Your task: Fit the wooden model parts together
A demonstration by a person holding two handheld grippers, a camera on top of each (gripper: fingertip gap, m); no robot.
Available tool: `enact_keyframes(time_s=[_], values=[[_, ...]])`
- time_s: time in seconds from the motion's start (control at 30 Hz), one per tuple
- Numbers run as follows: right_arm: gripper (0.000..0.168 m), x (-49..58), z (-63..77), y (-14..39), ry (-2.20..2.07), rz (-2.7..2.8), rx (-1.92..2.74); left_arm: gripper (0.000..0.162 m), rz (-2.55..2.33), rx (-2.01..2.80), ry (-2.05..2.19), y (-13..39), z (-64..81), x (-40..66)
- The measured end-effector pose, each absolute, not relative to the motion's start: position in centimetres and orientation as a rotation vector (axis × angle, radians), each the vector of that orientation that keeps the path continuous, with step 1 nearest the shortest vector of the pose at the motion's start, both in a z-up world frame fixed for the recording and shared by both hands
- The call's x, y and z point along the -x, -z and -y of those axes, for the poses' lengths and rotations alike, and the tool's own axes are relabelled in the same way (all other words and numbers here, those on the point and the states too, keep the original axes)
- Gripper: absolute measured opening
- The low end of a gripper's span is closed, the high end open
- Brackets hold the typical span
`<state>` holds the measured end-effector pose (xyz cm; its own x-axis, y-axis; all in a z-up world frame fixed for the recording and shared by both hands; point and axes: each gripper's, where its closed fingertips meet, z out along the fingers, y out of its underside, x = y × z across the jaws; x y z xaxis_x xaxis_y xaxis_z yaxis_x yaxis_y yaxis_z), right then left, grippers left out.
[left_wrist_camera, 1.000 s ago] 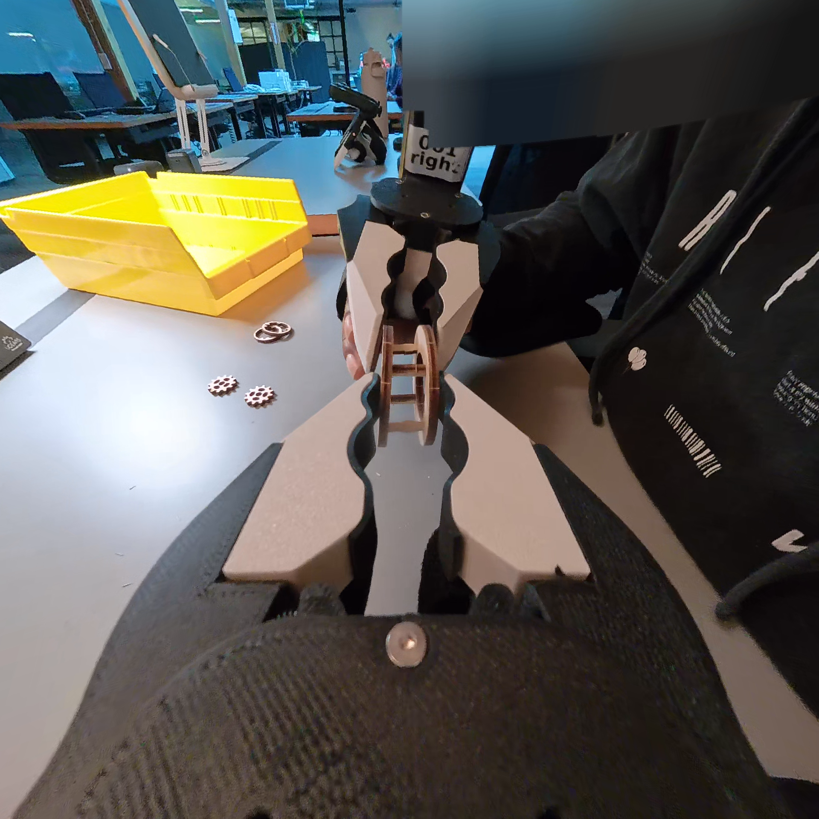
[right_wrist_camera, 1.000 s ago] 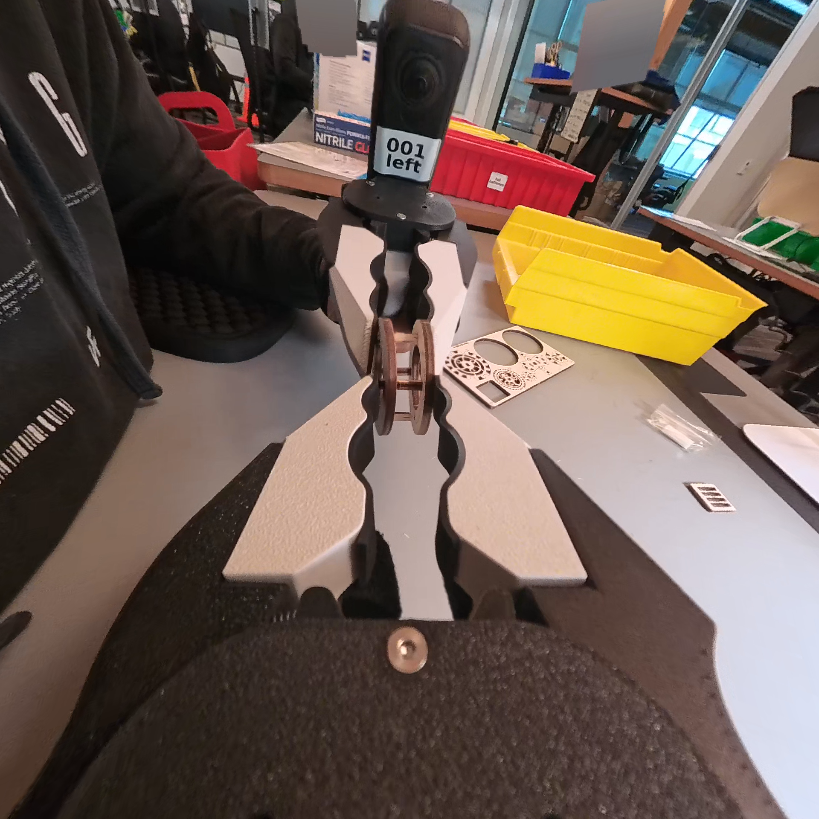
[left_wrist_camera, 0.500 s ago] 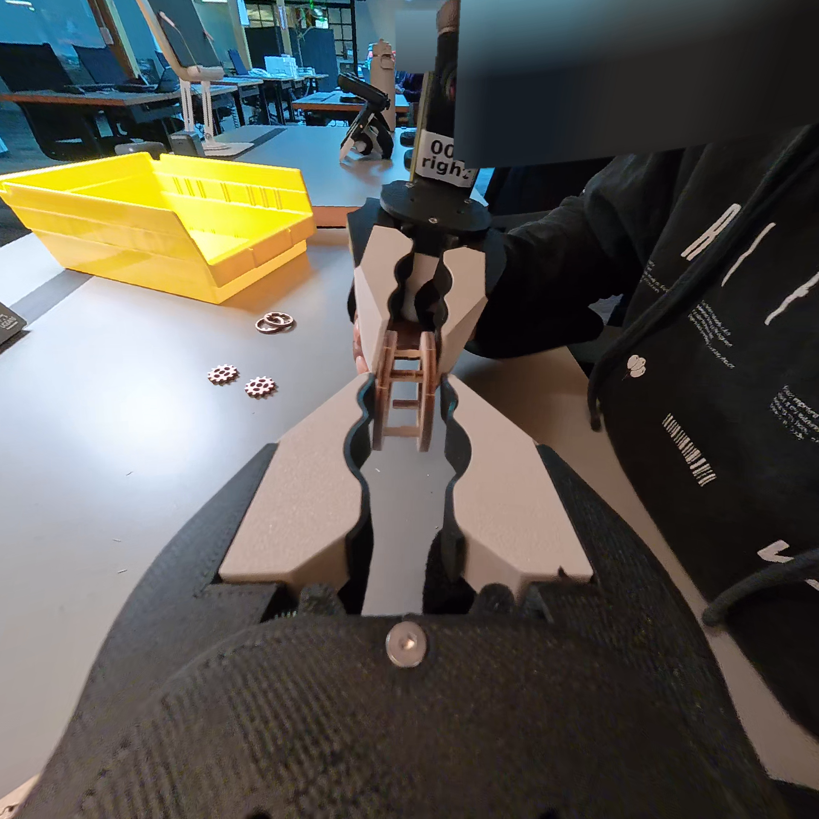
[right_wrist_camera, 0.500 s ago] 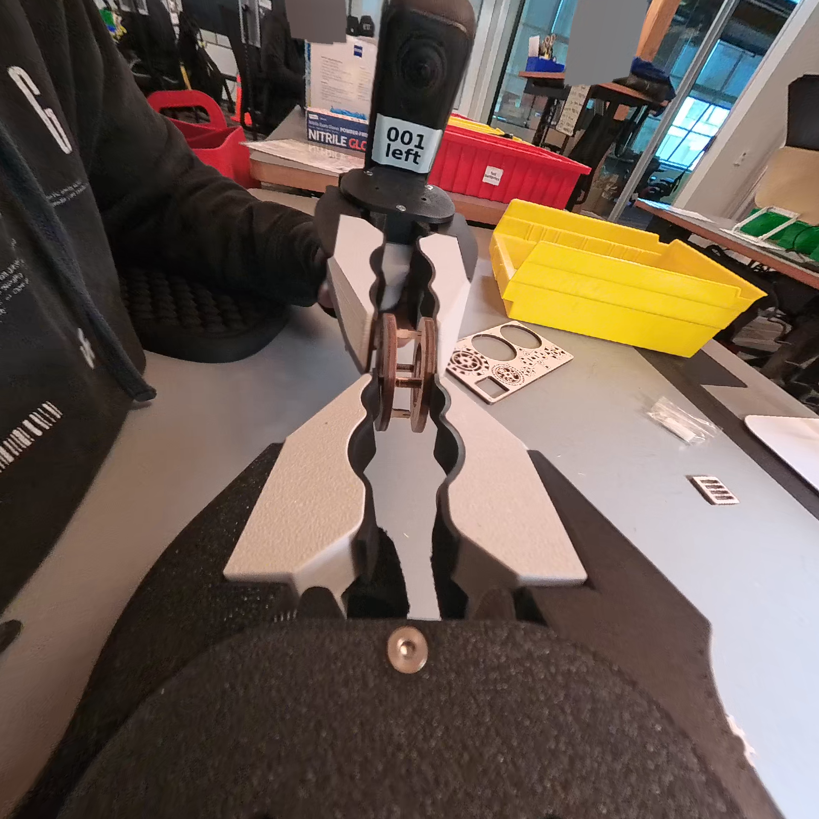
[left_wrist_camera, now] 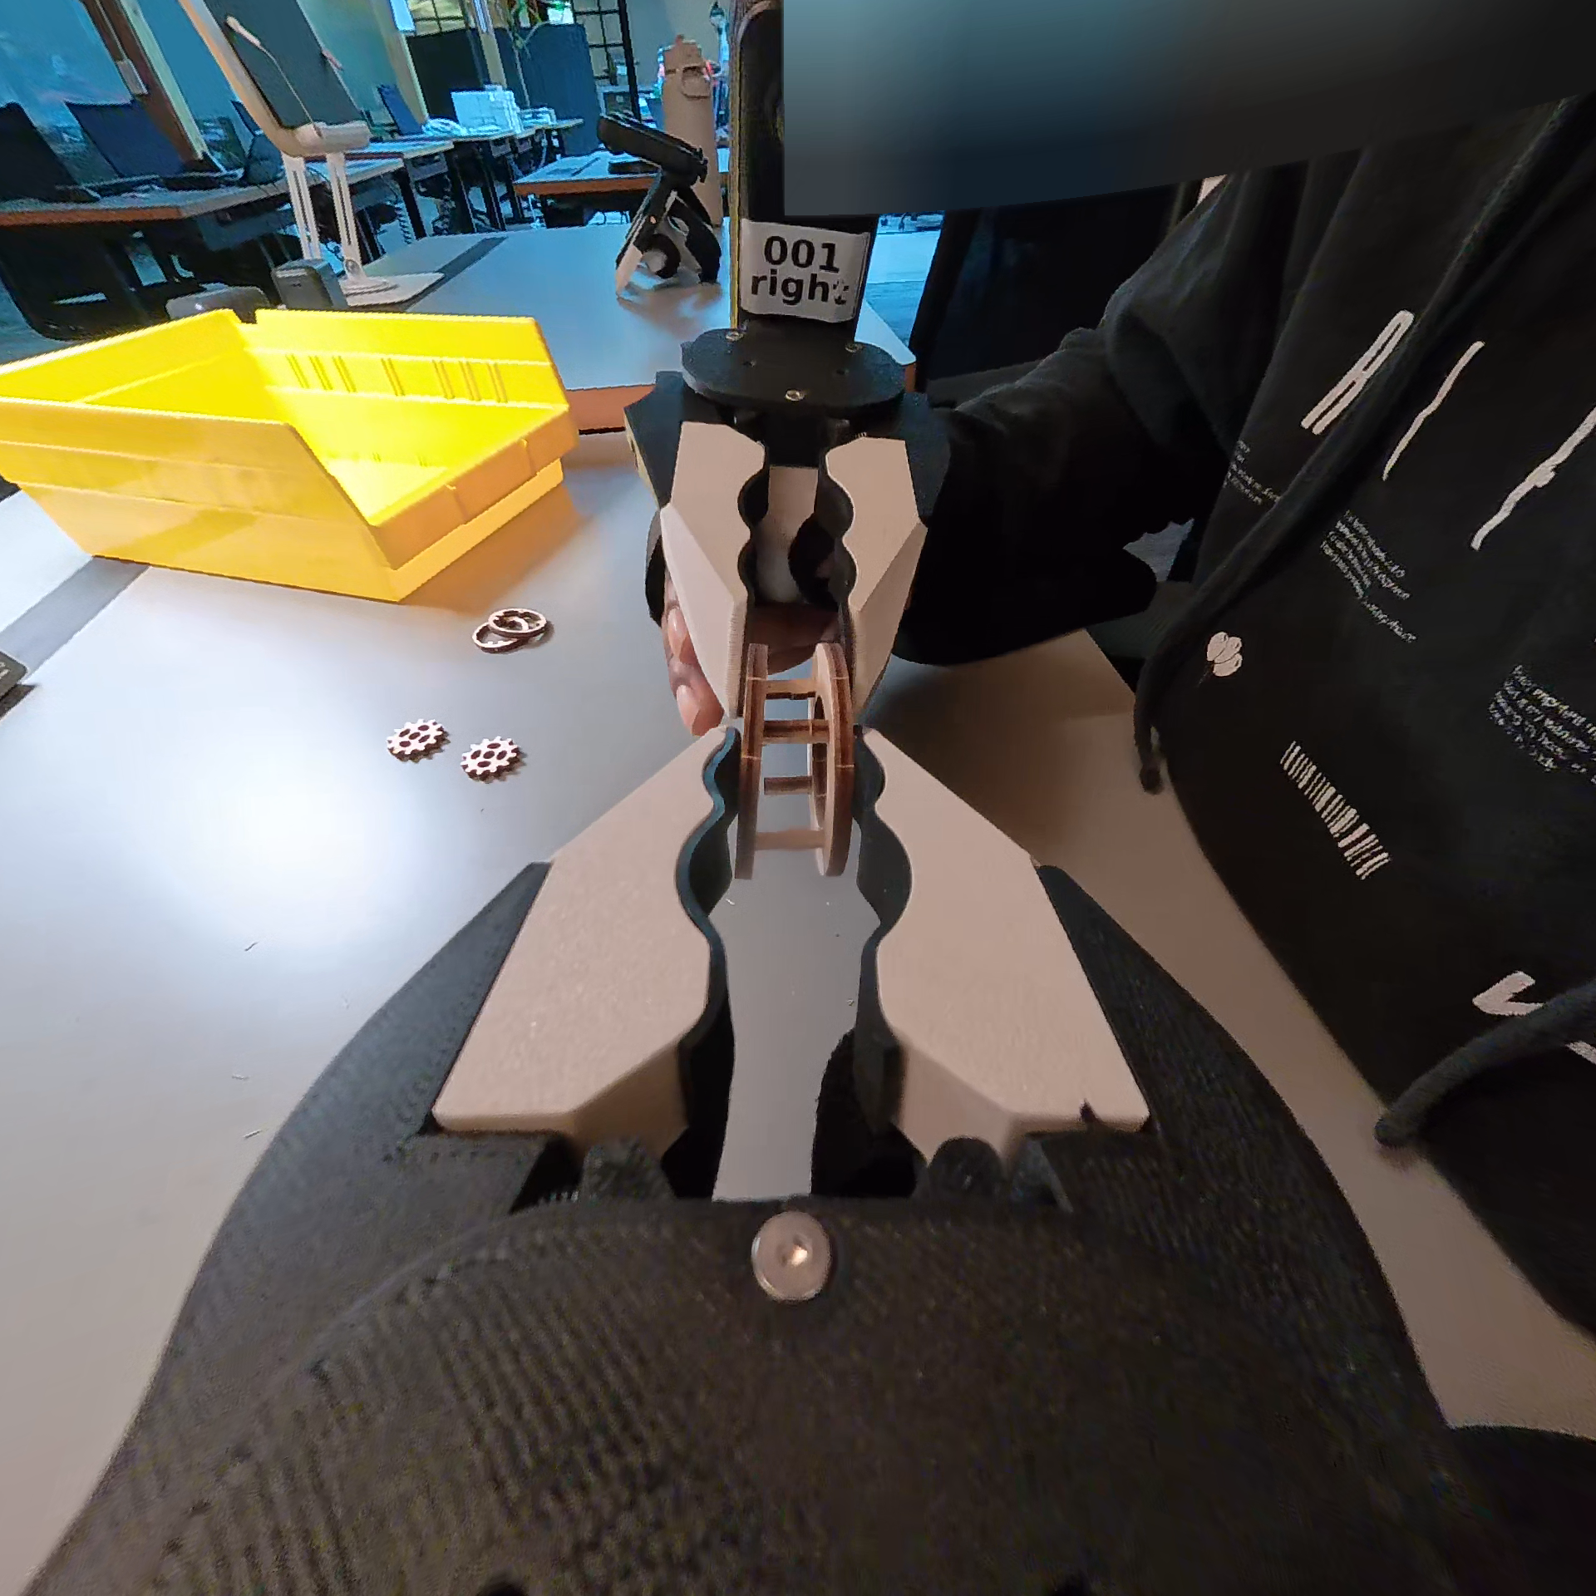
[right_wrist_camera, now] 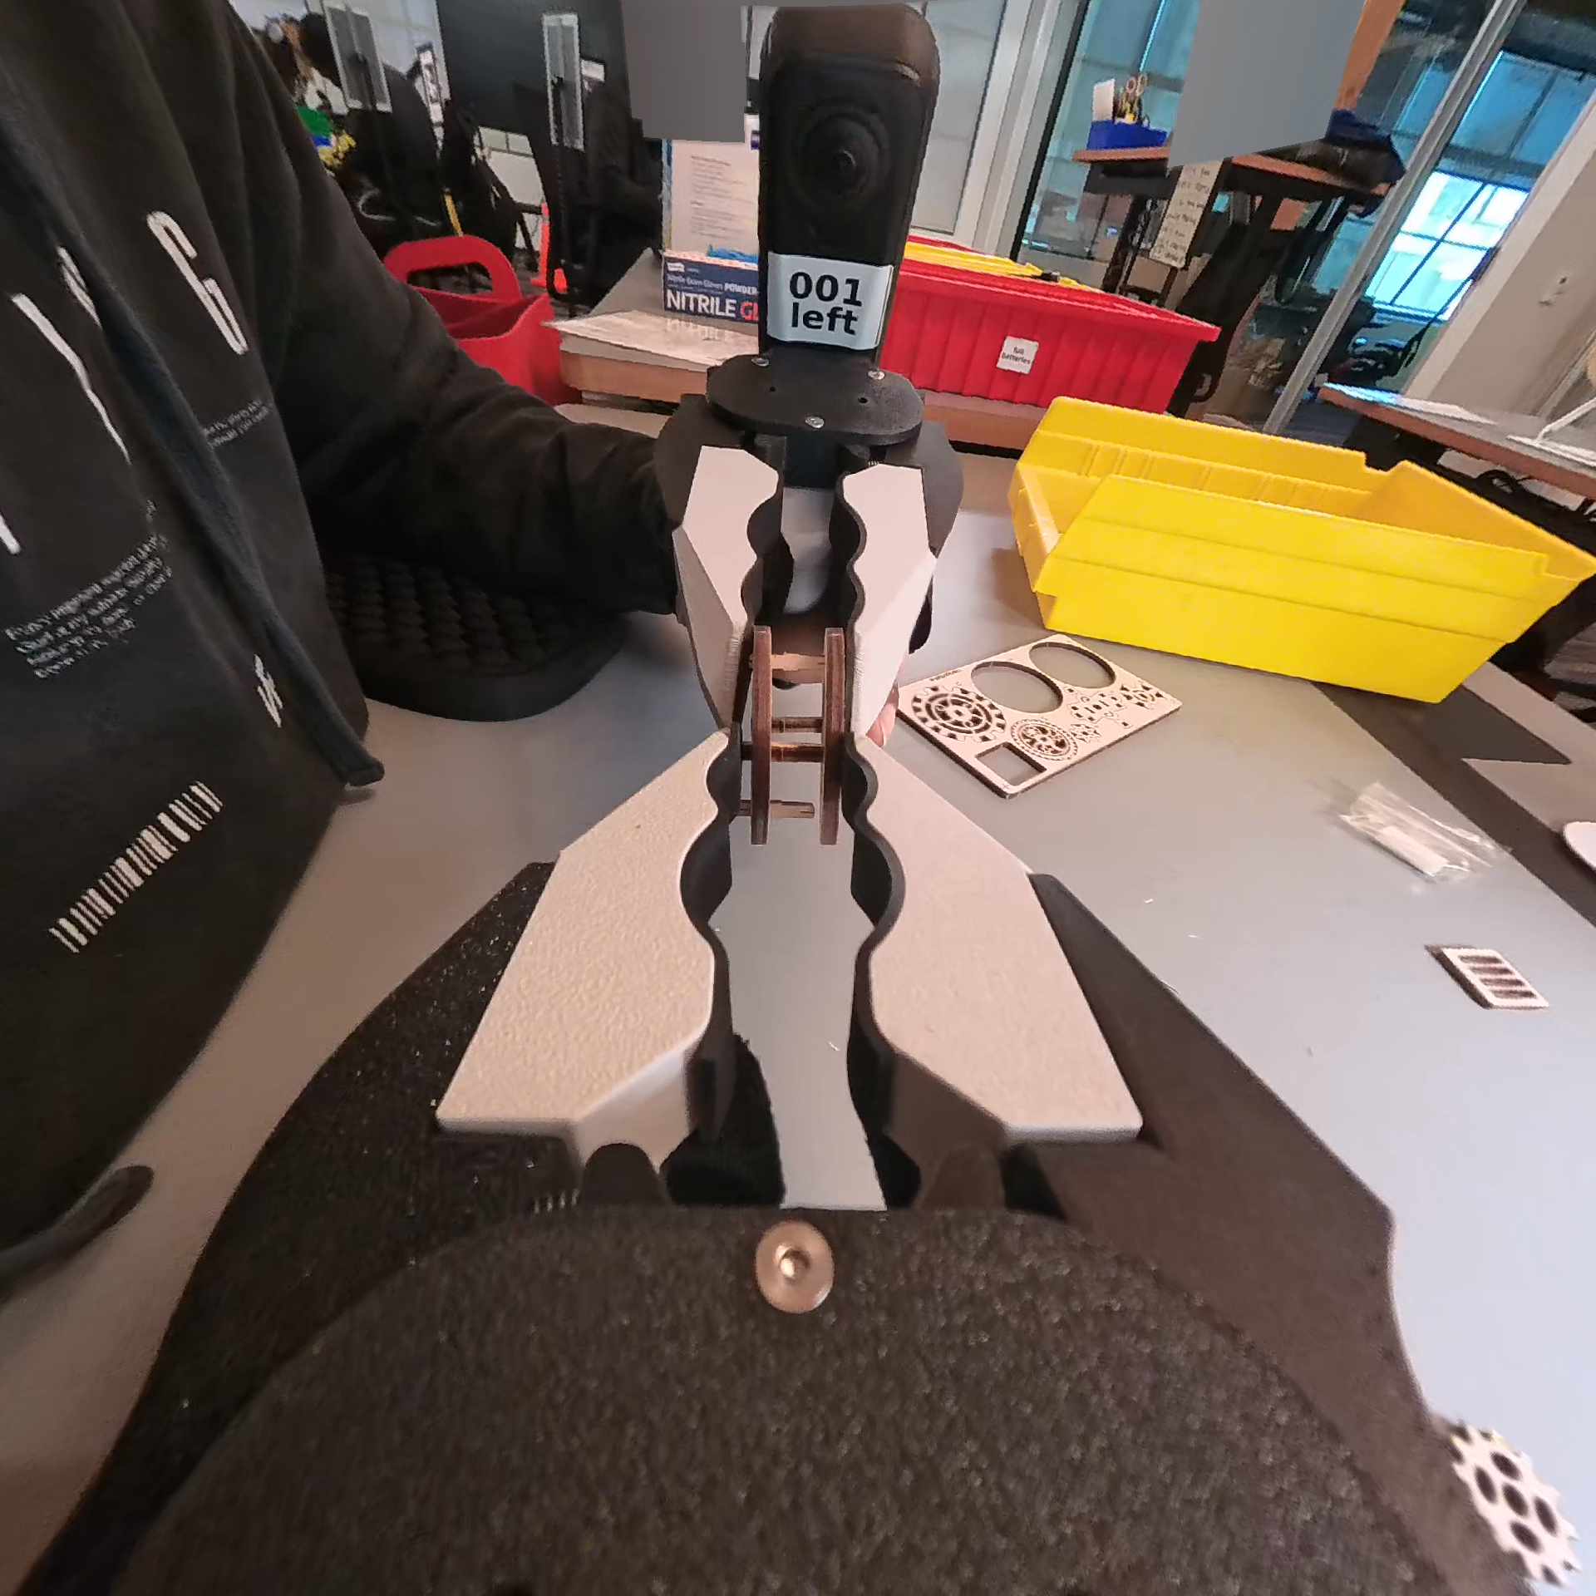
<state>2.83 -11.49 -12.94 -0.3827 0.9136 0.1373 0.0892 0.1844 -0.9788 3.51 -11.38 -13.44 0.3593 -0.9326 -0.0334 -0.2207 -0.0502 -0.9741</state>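
Now both grippers clamp one wooden wheel (left_wrist_camera: 793,760) above the table (left_wrist_camera: 216,864)

Left to right in the left wrist view: yellow bin (left_wrist_camera: 285,449), two gears (left_wrist_camera: 453,747), left gripper (left_wrist_camera: 794,751) and right gripper (left_wrist_camera: 790,691) meeting tip to tip, each shut on the wheel; white printed labels sit on both camera stems

Ahead of the left gripper (left_wrist_camera: 794,760), the right gripper (left_wrist_camera: 790,682) blocks the way, both clamping the wheel (left_wrist_camera: 793,760). Bare table (left_wrist_camera: 216,864) lies left; gears (left_wrist_camera: 453,747) and bin (left_wrist_camera: 285,449) farther.
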Motion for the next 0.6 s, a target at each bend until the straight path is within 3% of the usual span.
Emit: enact_keyframes(time_s=[0.6], values=[[0.019,-2.7,11.5,12.2,-1.310,1.599,0.974,0.023,-1.051,1.494,0.830,12.5,11.5,-3.4]])
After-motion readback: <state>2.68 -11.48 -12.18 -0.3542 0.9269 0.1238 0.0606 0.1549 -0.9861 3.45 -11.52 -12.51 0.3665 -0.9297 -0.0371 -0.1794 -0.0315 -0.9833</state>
